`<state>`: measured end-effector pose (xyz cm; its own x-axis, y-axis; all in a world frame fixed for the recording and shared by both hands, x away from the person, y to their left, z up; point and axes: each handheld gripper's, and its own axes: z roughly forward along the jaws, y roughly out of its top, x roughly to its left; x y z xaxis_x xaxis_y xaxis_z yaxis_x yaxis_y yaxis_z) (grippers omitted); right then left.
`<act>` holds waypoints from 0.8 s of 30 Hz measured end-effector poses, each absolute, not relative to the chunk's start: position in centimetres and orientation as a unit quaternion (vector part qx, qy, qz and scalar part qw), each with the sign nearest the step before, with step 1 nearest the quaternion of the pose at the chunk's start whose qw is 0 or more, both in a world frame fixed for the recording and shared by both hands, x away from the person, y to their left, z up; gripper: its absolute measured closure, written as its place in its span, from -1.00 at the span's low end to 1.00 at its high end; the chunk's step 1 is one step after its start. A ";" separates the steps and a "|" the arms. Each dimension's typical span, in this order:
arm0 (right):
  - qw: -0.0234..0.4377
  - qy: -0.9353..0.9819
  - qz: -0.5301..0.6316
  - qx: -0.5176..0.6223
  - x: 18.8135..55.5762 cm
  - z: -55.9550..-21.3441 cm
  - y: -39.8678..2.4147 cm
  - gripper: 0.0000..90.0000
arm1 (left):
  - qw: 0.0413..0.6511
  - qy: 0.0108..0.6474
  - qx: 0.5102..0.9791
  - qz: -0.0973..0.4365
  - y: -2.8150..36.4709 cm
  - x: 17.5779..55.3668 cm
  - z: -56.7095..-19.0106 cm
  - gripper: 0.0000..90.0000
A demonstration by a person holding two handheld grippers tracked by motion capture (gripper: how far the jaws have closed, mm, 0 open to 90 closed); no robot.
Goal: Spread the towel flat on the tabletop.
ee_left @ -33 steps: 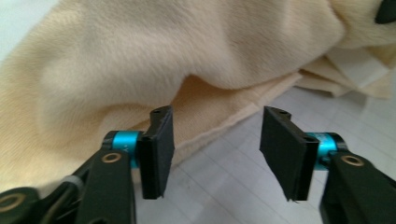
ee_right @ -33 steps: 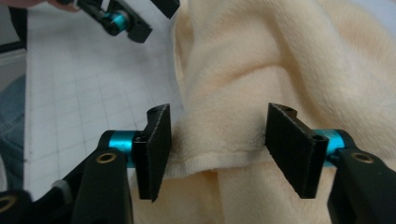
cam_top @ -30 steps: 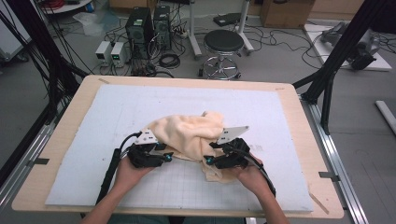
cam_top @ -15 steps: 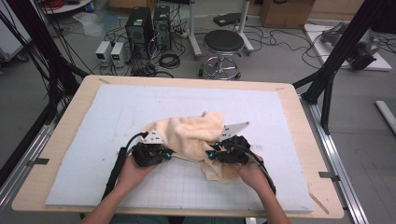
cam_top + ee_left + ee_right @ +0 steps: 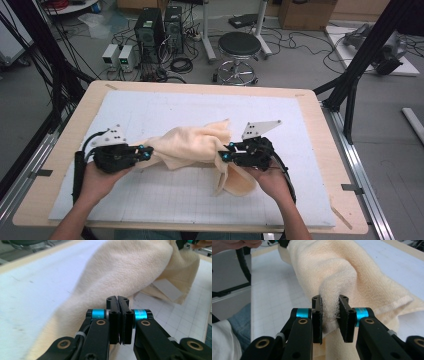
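A cream towel (image 5: 192, 145) hangs bunched between my two grippers above the white gridded mat (image 5: 150, 110). My left gripper (image 5: 145, 150) pinches the towel's left end, and in the left gripper view its jaws (image 5: 117, 302) stand pressed together with the towel (image 5: 125, 267) rising from behind the tips. My right gripper (image 5: 225, 156) holds the right side. Its jaws have just been closing, and in the right gripper view it (image 5: 329, 312) squeezes a thick fold of the towel (image 5: 332, 272). A loose part of the towel droops onto the mat below the right gripper.
The mat lies on a wooden table (image 5: 320, 125) with bare margins all round. On the floor beyond the far edge stand a round stool (image 5: 240, 45), computer cases (image 5: 160, 30) and cables. Black frame posts rise at both sides.
The left hand has moved left and up, drawing the towel out from a heap into a stretched roll. Both grippers have shut on it. The right hand has risen a little.
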<state>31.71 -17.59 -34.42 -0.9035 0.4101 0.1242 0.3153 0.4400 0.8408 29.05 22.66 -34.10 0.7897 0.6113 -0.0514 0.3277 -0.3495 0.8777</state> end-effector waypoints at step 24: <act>0.079 0.831 0.474 0.282 36.0 -36.9 -20.0 0.39 | 0.471 0.341 0.805 0.121 23.0 33.3 -37.1 0.31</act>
<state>35.98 -19.98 -36.88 -0.8285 0.5433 0.1354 0.3931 0.3924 0.8316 33.27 23.04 -37.10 0.7383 0.6625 -0.1267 0.4347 -0.3237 0.8404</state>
